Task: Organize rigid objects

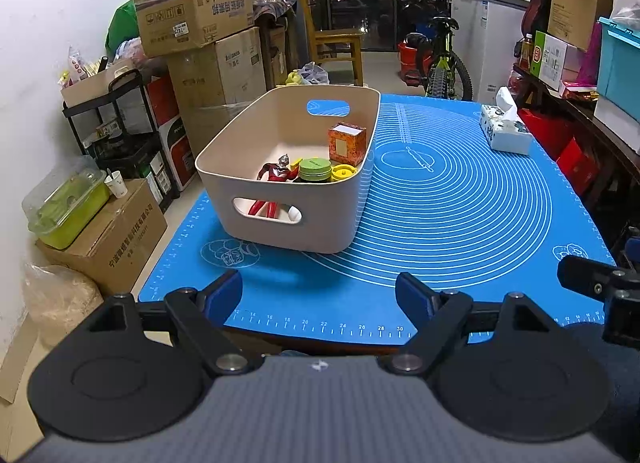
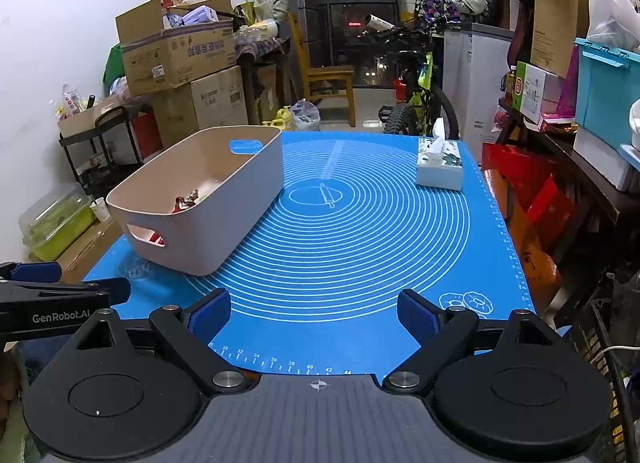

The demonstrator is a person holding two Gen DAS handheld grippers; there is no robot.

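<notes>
A beige plastic bin (image 1: 248, 183) (image 2: 240, 199) stands on the left part of the blue mat (image 1: 460, 223) (image 2: 360, 231). Inside it in the left wrist view are a red and silver action figure (image 1: 276, 173), a green-lidded jar (image 1: 315, 169), a yellow-lidded jar (image 1: 343, 172) and an orange box (image 1: 347, 142). The figure (image 2: 185, 202) partly shows in the right wrist view. My left gripper (image 1: 319, 295) is open and empty, near the mat's front edge. My right gripper (image 2: 314, 313) is open and empty, near the front edge, right of the bin.
A tissue box (image 1: 505, 128) (image 2: 439, 165) sits at the mat's far right. Cardboard boxes (image 1: 192, 15) and a black cart (image 1: 120, 135) stand left of the table; a bicycle (image 1: 438, 59) and chair (image 1: 334, 43) behind; shelves with boxes at right.
</notes>
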